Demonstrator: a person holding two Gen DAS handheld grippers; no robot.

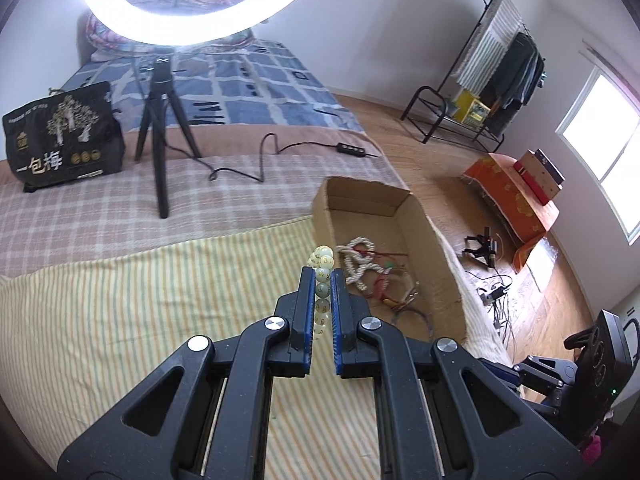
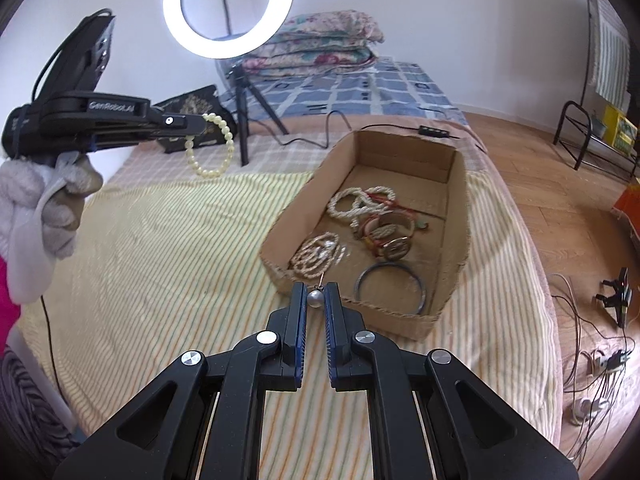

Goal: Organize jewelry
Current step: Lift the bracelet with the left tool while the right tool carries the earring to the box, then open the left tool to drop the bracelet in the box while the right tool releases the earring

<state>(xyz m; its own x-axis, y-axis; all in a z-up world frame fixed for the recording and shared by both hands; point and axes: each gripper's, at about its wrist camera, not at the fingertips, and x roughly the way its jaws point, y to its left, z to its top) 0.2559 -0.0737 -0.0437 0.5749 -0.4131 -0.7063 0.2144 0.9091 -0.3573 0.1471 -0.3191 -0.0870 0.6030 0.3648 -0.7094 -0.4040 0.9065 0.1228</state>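
Note:
My left gripper [image 1: 322, 280] is shut on a pale green bead bracelet [image 1: 322, 270] and holds it in the air above the striped blanket, left of the cardboard box [image 1: 440, 240]. In the right wrist view the left gripper [image 2: 192, 126] shows with the bracelet [image 2: 224, 148] hanging from it. My right gripper [image 2: 316, 298] is shut on a small silver ball pendant [image 2: 315, 299] on a thin wire, just before the box's near wall [image 2: 360, 312]. In the box lie white bead strands [image 2: 360, 204], a dark bangle [image 2: 390, 288] and red-brown bracelets [image 2: 384, 232].
A ring light on a black tripod [image 1: 160, 128] stands on the bed behind, with its cable [image 1: 256, 160]. A black printed bag [image 1: 60, 136] sits at the far left. Folded quilts [image 2: 320, 44] lie at the bed's head. The bed edge drops to a wooden floor on the right.

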